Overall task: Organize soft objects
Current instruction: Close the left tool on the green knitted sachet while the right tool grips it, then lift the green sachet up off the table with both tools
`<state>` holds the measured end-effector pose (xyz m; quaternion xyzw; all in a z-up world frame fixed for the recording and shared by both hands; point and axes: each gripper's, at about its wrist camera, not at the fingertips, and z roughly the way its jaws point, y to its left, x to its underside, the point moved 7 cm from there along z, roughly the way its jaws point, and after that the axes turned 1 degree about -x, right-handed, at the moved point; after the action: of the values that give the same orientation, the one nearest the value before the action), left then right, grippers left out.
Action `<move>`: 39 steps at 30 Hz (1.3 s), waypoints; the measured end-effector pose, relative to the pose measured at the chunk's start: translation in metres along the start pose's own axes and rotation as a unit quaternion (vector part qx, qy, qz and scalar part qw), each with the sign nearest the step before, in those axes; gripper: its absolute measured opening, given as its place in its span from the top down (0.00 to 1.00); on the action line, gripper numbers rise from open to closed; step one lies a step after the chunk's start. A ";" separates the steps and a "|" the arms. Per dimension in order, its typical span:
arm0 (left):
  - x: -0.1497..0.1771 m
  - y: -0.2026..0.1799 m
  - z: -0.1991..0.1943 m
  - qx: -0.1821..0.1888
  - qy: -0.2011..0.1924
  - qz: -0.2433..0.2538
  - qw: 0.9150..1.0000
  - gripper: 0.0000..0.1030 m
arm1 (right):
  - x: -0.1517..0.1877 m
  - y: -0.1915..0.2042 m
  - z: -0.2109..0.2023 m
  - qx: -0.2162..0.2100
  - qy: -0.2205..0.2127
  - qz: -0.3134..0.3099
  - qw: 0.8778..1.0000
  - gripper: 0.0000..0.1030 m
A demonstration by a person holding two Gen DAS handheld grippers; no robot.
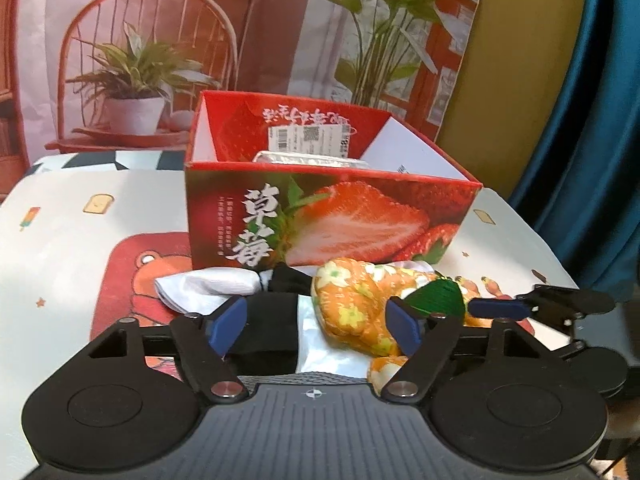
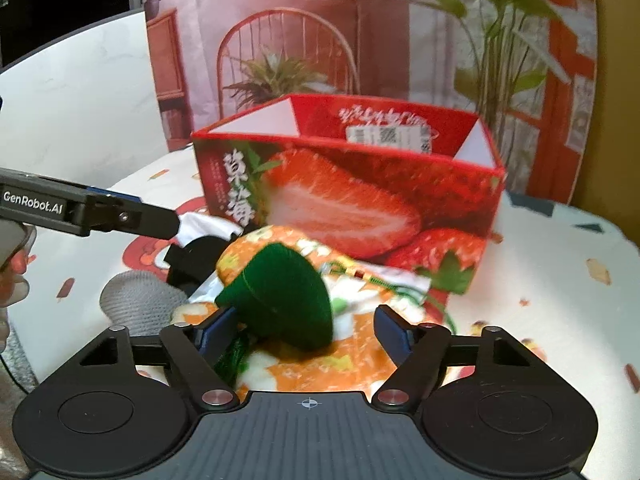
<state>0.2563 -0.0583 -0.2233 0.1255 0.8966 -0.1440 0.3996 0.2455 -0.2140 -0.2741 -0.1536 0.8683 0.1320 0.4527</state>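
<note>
A pile of soft things lies on the table in front of a red strawberry box (image 1: 332,220) (image 2: 348,208). It holds a white cloth (image 1: 204,290), a black cloth (image 1: 272,328), an orange flowered pouch (image 1: 352,300) and a green plush piece (image 1: 436,298) (image 2: 284,296). My left gripper (image 1: 316,328) stands wide over the black cloth and the orange pouch, with no clear squeeze on either. My right gripper (image 2: 308,332) straddles the green plush; a gap shows at its right pad. A finger (image 1: 500,308) of the right gripper reaches in from the right.
The box is open-topped with a silvery pack (image 1: 312,159) inside. A grey knitted item (image 2: 136,300) lies left of the pile. The table wears a cartoon-print cloth (image 1: 80,240). A printed backdrop hangs behind; a blue curtain (image 1: 592,160) at right. A hand (image 2: 12,276) shows at left.
</note>
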 end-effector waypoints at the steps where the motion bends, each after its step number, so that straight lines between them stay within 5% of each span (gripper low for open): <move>1: -0.001 -0.001 0.001 0.006 0.001 0.001 1.000 0.28 | 0.001 0.002 0.003 -0.004 0.001 0.000 1.000 0.33; 8: -0.005 -0.024 0.020 0.061 0.021 0.017 0.998 0.34 | 0.000 0.010 0.017 -0.024 -0.002 -0.002 1.000 0.43; 10: 0.001 -0.030 0.033 0.077 0.044 0.017 0.996 0.53 | 0.000 0.011 0.017 -0.028 -0.003 -0.005 1.000 0.47; 11: 0.003 -0.031 0.038 0.086 0.051 0.008 0.995 0.54 | 0.000 0.011 0.017 -0.029 -0.005 -0.007 1.000 0.48; 20: -0.003 -0.039 0.036 0.150 0.050 -0.021 0.987 0.56 | -0.002 0.007 0.016 -0.035 -0.010 0.005 0.999 0.56; 28: -0.003 -0.037 0.052 0.129 0.069 -0.016 0.989 0.54 | -0.003 0.012 0.020 -0.031 -0.007 -0.006 0.999 0.56; 35: -0.005 -0.041 0.059 0.151 0.081 -0.019 0.985 0.54 | -0.002 0.007 0.025 -0.027 -0.003 0.008 1.000 0.56; 39: -0.027 -0.043 0.035 0.161 0.045 -0.003 0.986 0.56 | -0.012 0.009 0.016 -0.031 -0.018 0.015 0.999 0.57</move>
<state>0.2833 -0.1141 -0.2184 0.1920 0.8790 -0.2820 0.3330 0.2602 -0.1981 -0.2723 -0.1523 0.8575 0.1683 0.4617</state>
